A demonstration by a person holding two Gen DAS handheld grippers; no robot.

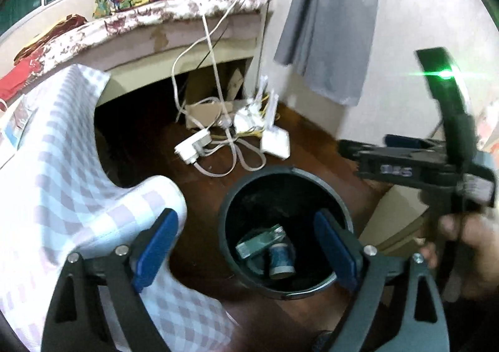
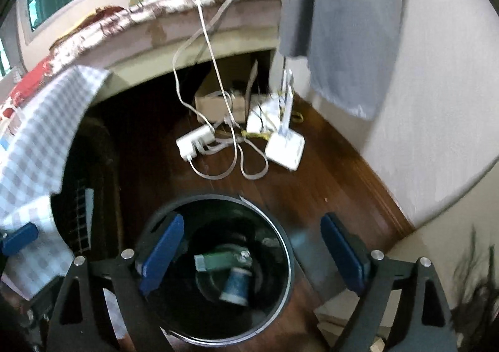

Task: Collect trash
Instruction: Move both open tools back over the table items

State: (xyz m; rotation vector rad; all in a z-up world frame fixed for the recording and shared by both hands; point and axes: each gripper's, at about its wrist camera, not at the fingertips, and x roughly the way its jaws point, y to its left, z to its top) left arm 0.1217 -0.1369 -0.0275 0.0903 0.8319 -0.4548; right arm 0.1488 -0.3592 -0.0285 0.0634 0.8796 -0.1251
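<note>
Now both sets of blue pads (image 1: pixel 156 253) stand spread and empty: my left gripper (image 1: pixel 246 253) and right gripper (image 2: pixel 254 255) hang above the black bin (image 2: pixel 288 246). Inside lie a blue paper cup (image 2: pixel 235 286) and green carton (image 2: pixel 218 260), likely light, crushable; I'd pinch their sides gently.

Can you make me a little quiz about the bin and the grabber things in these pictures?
1. True or false: the blue paper cup lies inside the black bin.
2. Which item lies next to the cup in the bin? A) green carton B) banana C) shoe
3. Fill in: the left gripper and right gripper both have their jaws ____, with nothing between them.

Key: 1 true. 2 A, the green carton. 3 open.
</note>
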